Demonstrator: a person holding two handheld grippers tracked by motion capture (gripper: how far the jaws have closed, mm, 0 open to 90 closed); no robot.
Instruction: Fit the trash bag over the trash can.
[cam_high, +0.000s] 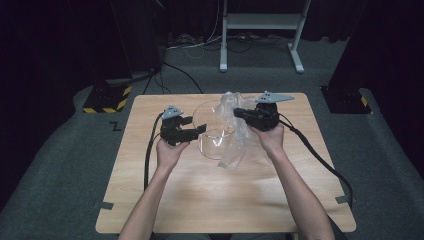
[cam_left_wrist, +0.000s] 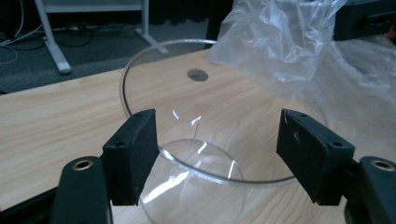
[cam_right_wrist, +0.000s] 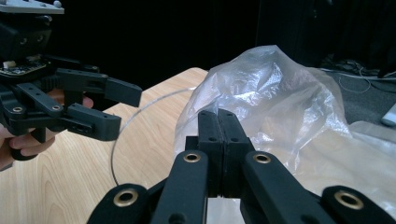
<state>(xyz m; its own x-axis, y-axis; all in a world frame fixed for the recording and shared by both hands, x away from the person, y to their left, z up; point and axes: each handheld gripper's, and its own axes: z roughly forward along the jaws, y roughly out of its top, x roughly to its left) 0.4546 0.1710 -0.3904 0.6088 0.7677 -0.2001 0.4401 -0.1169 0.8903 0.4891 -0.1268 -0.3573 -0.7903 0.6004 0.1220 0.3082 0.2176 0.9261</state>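
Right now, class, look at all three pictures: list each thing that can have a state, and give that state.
Clear glass bowl: tipped on its side, mouth facing the left gripper, nothing inside.
Crumpled clear plastic bag: lifted, bunched, pinched at one fold.
Left gripper: open, jaws on either side of the bowl's base.
Right gripper: shut on the bag.
Light wooden table: bearing bowl and bag.

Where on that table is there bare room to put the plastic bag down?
The near half of the table, between the forearms and the front edge, is bare wood. So is the left strip beside the left tongs. The far middle is crowded: glass bowl, plastic bag, right tongs.
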